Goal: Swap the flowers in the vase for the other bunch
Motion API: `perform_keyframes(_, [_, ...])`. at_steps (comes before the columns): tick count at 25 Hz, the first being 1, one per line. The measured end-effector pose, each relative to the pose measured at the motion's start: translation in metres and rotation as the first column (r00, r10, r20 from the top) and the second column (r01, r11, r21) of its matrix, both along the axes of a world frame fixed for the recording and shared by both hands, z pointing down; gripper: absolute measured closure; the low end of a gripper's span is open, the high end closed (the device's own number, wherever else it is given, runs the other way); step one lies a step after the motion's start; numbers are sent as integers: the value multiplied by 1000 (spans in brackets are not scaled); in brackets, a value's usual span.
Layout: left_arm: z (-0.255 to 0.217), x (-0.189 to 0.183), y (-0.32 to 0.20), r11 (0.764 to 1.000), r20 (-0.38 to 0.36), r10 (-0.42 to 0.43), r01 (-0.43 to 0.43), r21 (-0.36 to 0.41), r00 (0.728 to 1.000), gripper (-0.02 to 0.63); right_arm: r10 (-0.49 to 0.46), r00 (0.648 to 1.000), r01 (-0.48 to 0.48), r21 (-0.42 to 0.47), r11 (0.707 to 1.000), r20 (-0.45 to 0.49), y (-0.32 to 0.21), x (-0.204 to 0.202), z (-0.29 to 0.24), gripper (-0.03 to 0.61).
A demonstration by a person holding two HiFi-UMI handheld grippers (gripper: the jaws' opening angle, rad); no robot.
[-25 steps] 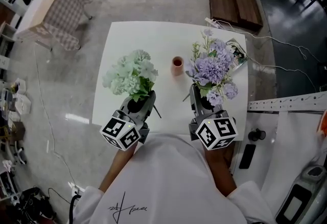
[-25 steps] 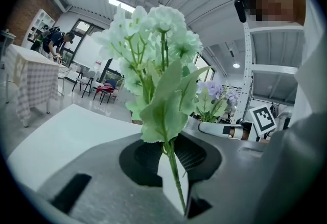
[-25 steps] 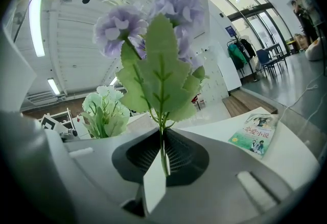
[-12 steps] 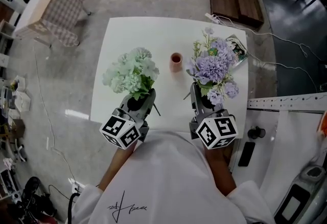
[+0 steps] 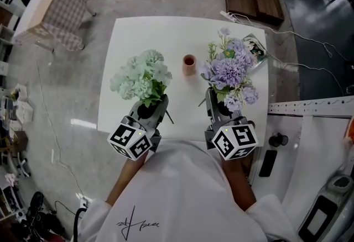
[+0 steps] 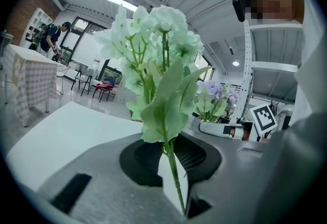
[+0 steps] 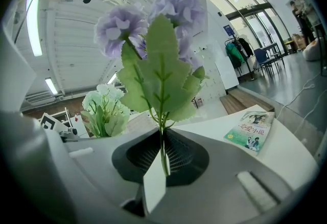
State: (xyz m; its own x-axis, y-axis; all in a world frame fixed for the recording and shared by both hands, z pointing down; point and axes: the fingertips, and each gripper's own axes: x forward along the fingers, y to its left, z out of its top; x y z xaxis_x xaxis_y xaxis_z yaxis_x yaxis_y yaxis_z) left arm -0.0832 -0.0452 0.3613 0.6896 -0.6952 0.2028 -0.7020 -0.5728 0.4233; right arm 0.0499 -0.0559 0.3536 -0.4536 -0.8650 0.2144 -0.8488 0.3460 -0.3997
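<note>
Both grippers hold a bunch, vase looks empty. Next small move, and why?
Likely carry the new bunch's stem over the vase: it's empty, with the green bunch clamped in the left gripper and the purple bunch in the right gripper. Which is new isn't shown.

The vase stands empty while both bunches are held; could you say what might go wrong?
The green bunch and purple bunch are each pinched by thin stems alone, so the full heads may swivel or slip. The small vase looks light; a stem nudging its rim could tip it.

A book (image 5: 255,51) lies on the white table (image 5: 144,36).
</note>
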Motion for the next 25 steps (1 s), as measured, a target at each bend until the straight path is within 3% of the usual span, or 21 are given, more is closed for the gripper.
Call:
perform_keyframes(11, [2,-7,-3,1000,-22,-15,15,-7,1000,558,2,1000,-2,-4,1000,-3,-1,-4,1,546])
perform_keyframes(25, [-27,-4,-30,998,-28,-12,13,69,1000,557,16,1000,-16,-18,1000,4,-2,-1,6,546])
